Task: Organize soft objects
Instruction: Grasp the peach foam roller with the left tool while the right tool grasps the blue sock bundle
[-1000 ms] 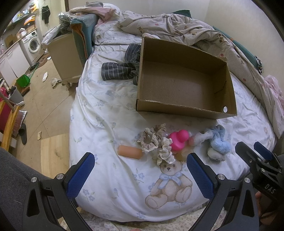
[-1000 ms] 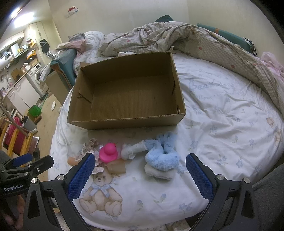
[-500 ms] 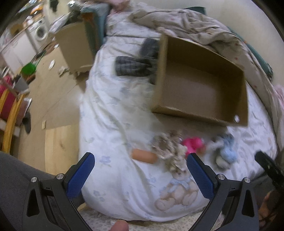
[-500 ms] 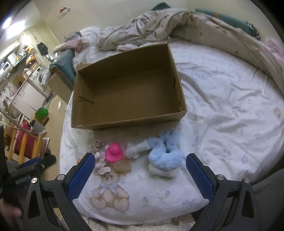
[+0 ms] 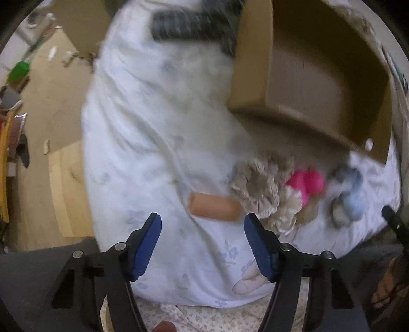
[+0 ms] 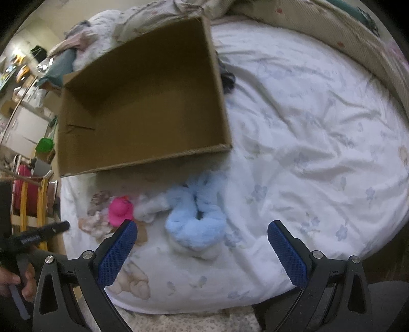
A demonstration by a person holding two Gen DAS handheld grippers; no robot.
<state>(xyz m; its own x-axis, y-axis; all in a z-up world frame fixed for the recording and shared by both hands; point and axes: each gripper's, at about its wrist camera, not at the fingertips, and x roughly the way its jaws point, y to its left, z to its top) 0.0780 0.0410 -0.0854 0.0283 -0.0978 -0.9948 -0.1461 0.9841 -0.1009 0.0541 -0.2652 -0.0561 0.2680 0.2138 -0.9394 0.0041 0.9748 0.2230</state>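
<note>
An empty cardboard box (image 6: 143, 102) lies on the bed, also in the left wrist view (image 5: 306, 84). In front of it lie an orange roll (image 5: 213, 209), a beige frilly scrunchie (image 5: 260, 189), a cream scrunchie (image 5: 286, 212), a pink plush (image 5: 308, 182) (image 6: 120, 209) and a fluffy blue scrunchie (image 6: 196, 217) (image 5: 350, 199). My left gripper (image 5: 203, 245) is open and empty, just short of the orange roll. My right gripper (image 6: 202, 252) is open and empty, just in front of the blue scrunchie.
The bed has a white flowered sheet (image 6: 306, 127) with a teddy print (image 6: 133, 278). A dark striped cloth (image 5: 189, 24) lies left of the box. A crumpled quilt (image 6: 319, 28) runs along the far side. The floor (image 5: 51, 102) drops off at the left.
Both grippers have moved forward and down towards the objects. The left one has swung over to the orange roll and its jaws have narrowed. The right one has closed in on the blue scrunchie.
</note>
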